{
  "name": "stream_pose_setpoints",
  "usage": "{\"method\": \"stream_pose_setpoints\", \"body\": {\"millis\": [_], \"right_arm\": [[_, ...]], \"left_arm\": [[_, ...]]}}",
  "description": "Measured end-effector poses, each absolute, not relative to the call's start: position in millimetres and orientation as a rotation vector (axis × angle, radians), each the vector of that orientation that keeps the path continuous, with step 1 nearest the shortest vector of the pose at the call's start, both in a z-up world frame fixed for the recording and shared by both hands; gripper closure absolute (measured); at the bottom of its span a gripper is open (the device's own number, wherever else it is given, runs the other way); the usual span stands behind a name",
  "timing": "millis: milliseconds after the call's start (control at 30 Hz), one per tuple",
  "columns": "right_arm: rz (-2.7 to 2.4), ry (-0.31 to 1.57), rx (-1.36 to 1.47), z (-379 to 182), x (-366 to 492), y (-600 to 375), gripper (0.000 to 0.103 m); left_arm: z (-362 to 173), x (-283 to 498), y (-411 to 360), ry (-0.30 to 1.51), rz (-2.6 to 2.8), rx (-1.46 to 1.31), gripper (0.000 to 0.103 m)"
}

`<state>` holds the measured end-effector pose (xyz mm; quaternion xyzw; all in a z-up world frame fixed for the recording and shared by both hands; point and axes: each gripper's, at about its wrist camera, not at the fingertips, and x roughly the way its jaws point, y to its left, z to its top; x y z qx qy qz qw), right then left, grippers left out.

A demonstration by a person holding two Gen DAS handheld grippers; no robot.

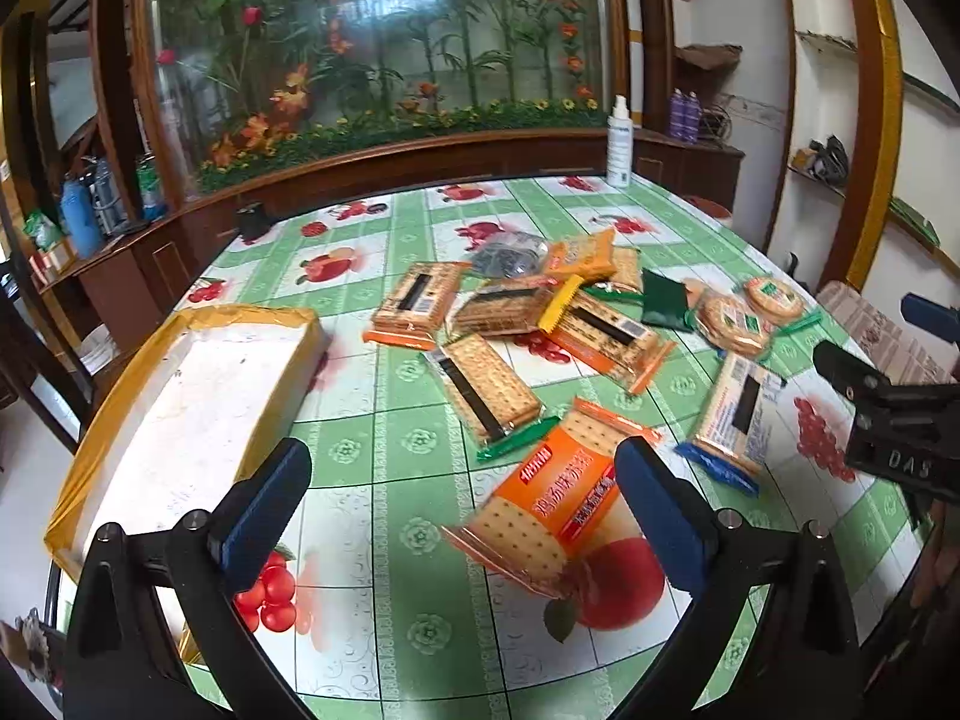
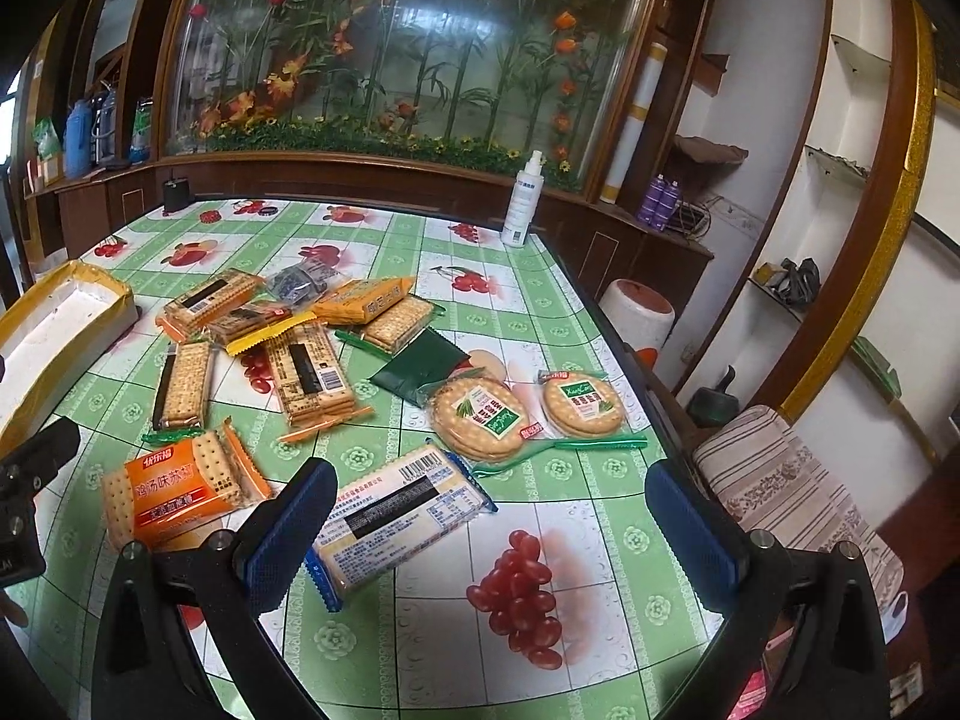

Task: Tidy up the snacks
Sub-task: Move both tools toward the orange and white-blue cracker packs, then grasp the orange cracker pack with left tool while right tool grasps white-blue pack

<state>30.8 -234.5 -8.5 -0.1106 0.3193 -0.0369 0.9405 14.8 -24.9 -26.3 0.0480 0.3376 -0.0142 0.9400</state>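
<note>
Several cracker packets lie scattered on the green fruit-print tablecloth (image 1: 384,438). An orange-labelled cracker packet (image 1: 558,504) lies nearest my left gripper (image 1: 465,516), which is open and empty just above it. The same packet shows in the right wrist view (image 2: 174,498). A blue-edged packet (image 2: 396,516) lies by the left finger of my right gripper (image 2: 492,528), which is open and empty. Two round-cracker packets (image 2: 480,417) lie beyond it. An open white box with yellow taped edges (image 1: 180,414) sits at the left of the table and also shows in the right wrist view (image 2: 54,324).
A white spray bottle (image 2: 525,201) stands at the table's far edge, a small black object (image 2: 176,195) at the far left corner. A glass-fronted flower display (image 1: 372,60) backs the table. A striped cushioned seat (image 2: 774,480) and a red-topped stool (image 2: 639,312) stand at the right.
</note>
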Motion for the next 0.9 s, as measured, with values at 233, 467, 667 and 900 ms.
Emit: {"method": "stream_pose_setpoints", "body": {"millis": [233,467,667,900], "right_arm": [[-0.053,0.7,-0.148,-17,37,-248,0.0],[-0.075,0.689,-0.189,-19,37,-241,0.0],[-0.082,0.691,-0.217,-19,39,-235,0.0],[0.012,0.844,-0.018,-41,54,-251,0.0]], "left_arm": [[-36,18,-30,0.73,-0.084,0.124,0.001],[-41,20,-37,0.744,-0.11,0.157,0.001],[-47,20,-43,0.767,-0.15,0.205,0.001],[-59,28,-55,0.804,-0.203,0.291,0.002]]}}
